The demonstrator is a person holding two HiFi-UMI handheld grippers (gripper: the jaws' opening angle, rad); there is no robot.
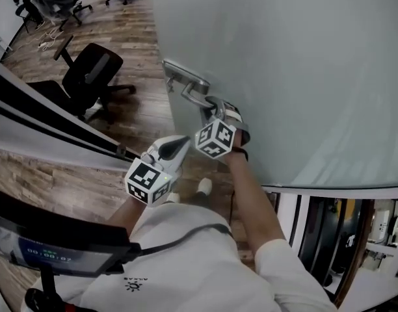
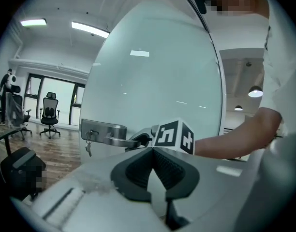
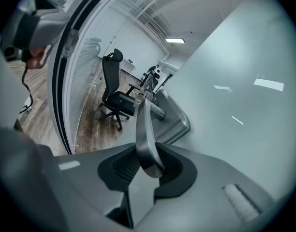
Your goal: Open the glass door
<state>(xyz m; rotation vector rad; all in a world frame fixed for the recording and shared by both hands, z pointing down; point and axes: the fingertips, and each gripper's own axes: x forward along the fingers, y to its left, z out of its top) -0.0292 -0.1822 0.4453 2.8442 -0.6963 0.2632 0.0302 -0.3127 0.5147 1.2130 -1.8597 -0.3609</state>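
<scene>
our right tongs (image 3: 149, 164) are clamped on the lever handle (image 3: 144, 124) of the frosted glass door (image 1: 283, 70), which stands just ahead of us. the left tongs (image 2: 153, 170) are pressed together and empty, near the handle but apart from it. we judge it best to grip the lever firmly and swing the door in one smooth arc, since smooth metal may slip between the pads.

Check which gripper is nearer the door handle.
Right. The right gripper is shut on the door handle; the left gripper, shut and empty, hangs back, clear of it.
</scene>
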